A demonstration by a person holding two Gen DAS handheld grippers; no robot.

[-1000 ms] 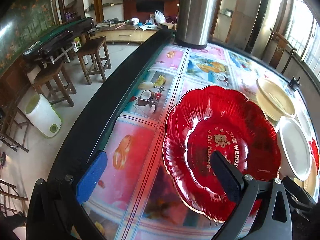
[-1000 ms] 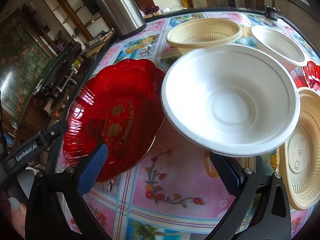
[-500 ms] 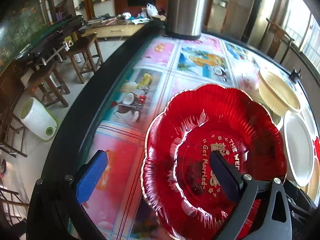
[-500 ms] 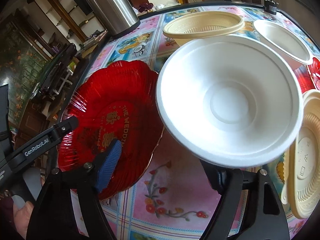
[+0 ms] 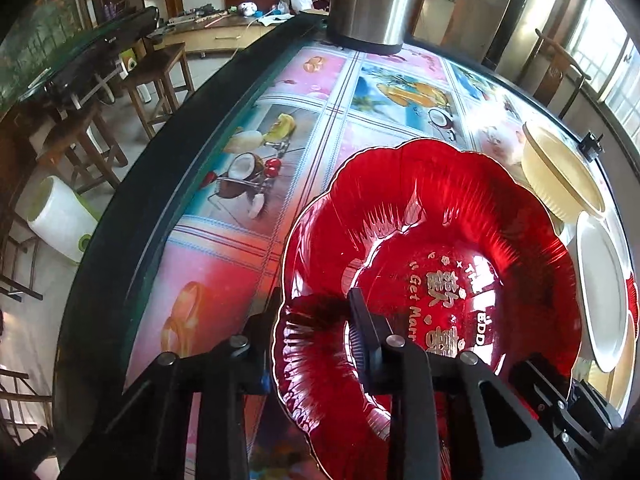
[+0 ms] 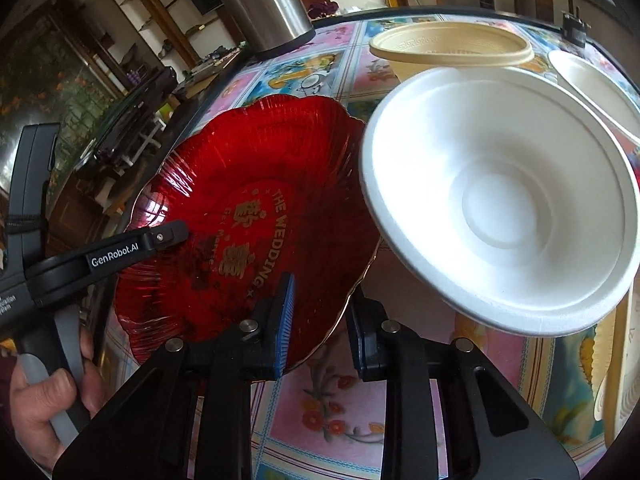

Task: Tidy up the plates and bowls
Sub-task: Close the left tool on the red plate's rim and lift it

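Note:
A red flower-shaped plate (image 5: 432,248) with gold lettering is tilted above the table. My left gripper (image 5: 316,320) is shut on its near rim, one finger on top and one under. In the right wrist view the red plate (image 6: 256,216) fills the left half. My right gripper (image 6: 320,312) is shut on its right rim. The left gripper's finger (image 6: 160,240) grips the plate's far side there. A white foam bowl (image 6: 504,200) sits just right of the plate. A beige bowl (image 6: 448,50) and another white bowl (image 6: 592,88) stand behind it.
A steel urn (image 5: 380,0) stands at the table's far edge. A beige ribbed lid (image 6: 616,380) lies at the right. The table (image 5: 248,208) has a colourful fruit-print cloth and a dark rim. Wooden stools (image 5: 156,80) stand on the floor to the left.
Both grippers went from open to shut on opposite rims of the red plate. The plate has tilted up off the table.

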